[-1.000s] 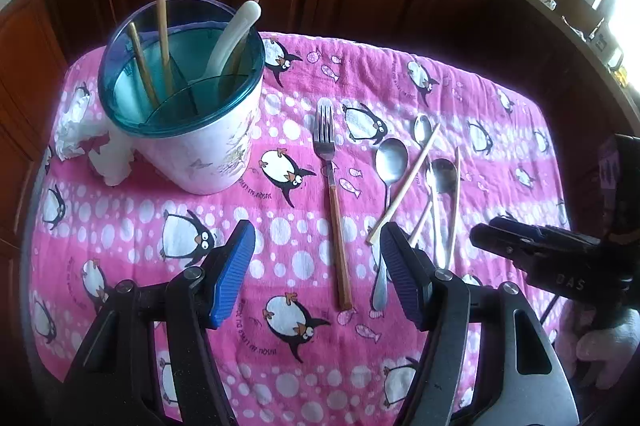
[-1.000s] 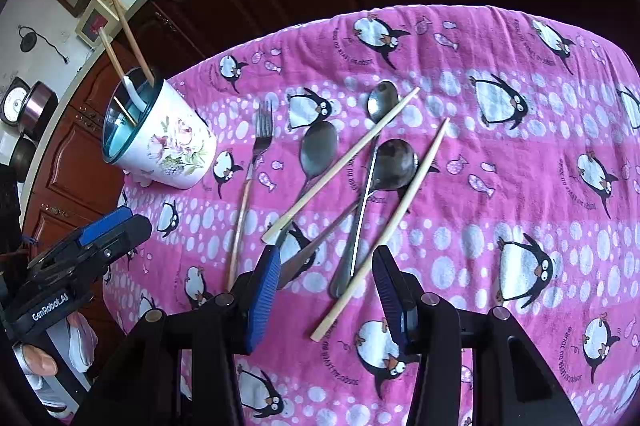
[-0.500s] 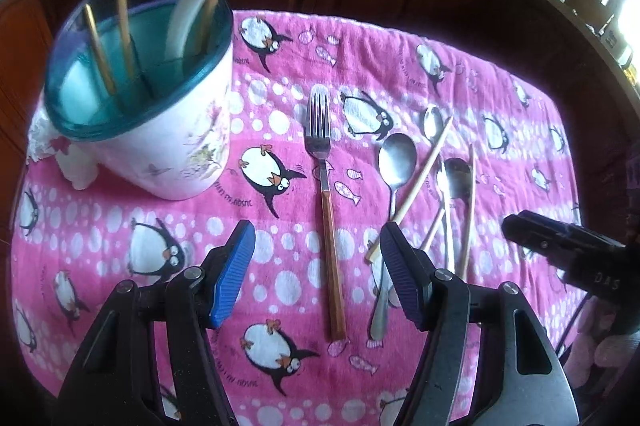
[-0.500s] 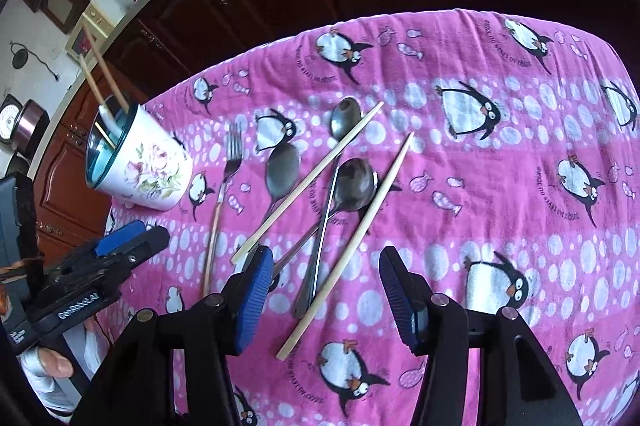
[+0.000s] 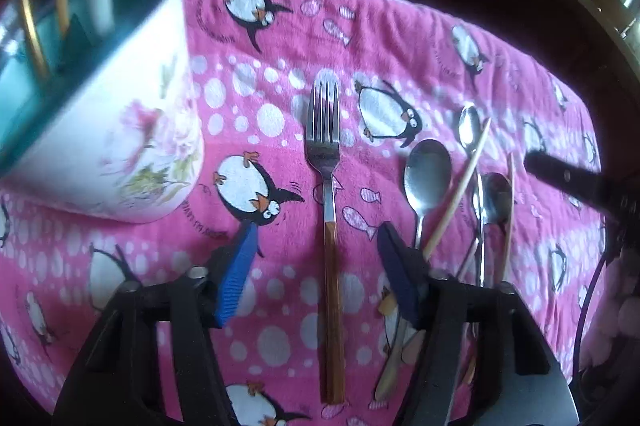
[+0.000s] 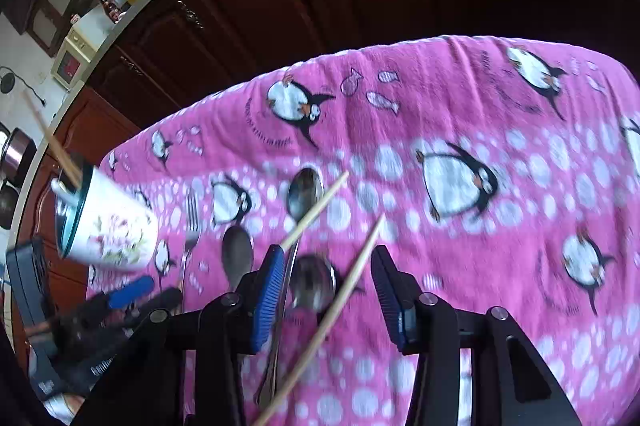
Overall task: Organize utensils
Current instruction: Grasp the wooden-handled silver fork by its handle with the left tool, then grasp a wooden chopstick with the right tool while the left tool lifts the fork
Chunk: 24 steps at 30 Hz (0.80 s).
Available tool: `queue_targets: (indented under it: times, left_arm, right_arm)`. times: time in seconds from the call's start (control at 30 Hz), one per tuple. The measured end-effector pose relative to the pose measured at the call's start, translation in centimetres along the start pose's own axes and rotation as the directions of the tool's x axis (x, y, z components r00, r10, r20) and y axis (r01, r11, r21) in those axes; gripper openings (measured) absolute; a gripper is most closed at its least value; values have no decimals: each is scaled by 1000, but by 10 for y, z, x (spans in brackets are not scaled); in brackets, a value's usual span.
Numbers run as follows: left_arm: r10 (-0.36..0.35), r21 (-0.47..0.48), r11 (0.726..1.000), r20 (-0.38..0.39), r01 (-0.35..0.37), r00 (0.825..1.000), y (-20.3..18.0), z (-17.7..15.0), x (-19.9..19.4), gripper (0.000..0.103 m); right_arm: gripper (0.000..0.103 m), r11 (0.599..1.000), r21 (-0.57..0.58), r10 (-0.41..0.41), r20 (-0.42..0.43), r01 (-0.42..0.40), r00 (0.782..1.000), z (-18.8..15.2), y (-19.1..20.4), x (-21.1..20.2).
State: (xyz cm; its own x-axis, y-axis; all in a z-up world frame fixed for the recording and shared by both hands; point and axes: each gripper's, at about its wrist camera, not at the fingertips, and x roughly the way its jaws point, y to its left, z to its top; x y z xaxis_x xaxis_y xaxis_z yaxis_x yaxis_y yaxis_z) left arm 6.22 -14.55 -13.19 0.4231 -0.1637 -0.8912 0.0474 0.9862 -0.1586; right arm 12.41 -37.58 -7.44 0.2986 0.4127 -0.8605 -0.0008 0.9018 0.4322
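Left gripper (image 5: 314,266) closing astride fork (image 5: 328,218), handle running lengthwise between unpressed fingers; right gripper (image 6: 326,300) closing astride chopstick (image 6: 340,290), untouched.

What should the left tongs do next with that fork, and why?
Probably keep lowering and close on the fork. Its wooden handle lies between the left tongs, whose jaws are closing but not yet touching it. Then carry it to the cup.

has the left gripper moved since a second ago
Yes. In the left wrist view the left gripper has come forward and down toward the fork, whose handle now lies between its closing jaws, untouched; the cup has slid up-left.
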Motion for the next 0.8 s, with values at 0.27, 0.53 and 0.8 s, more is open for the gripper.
queue_targets:
  times: [0.27,0.53,0.8]
  left_arm:
    - [-36,-12,999,-27,35,999,4,3,12,7]
    - [-64,-16,998,-46,64,997,9,-27,-2,6]
    - [-85,-40,996,-82,81,993,23,-75,-26,6]
  right_arm:
    - [39,999,29,23,-50,-21,998,20,5,38]
    - [14,1000,0,-20,-16,20,1000,23,6,50]
    - [6,985,-92,141,-87,-149,986,-1,47,39]
